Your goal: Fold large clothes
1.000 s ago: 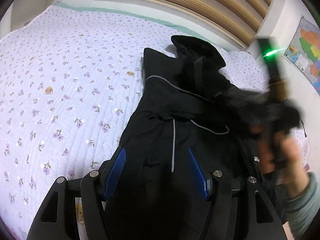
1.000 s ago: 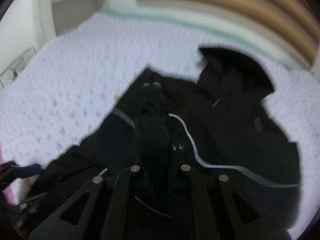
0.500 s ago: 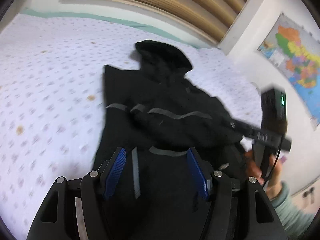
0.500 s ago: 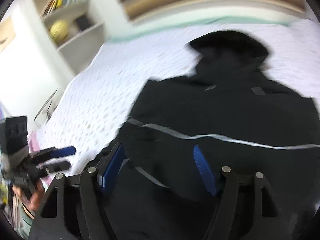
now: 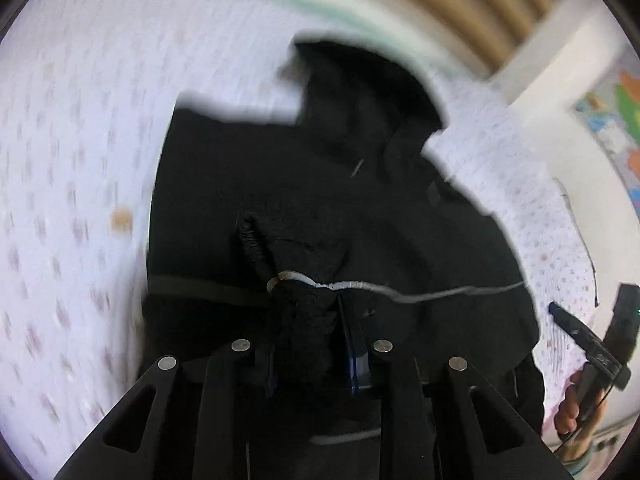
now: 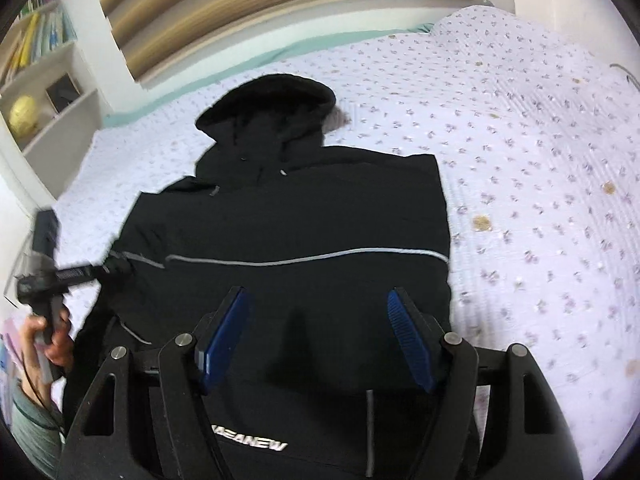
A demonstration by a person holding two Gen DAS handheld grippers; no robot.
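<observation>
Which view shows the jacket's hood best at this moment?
The right wrist view: the hood is sharp, whole and lying flat on the bedspread above the jacket. The left wrist view shows the hood too, but motion-blurred.

Floral bedspread point(image 6: 540, 184), slatted headboard point(image 6: 280, 4), bookshelf point(image 6: 44, 80)

Both wrist views close above black jacket point(image 5: 280, 184), angled down toward headboard point(image 6: 280, 4); jacket shared.
</observation>
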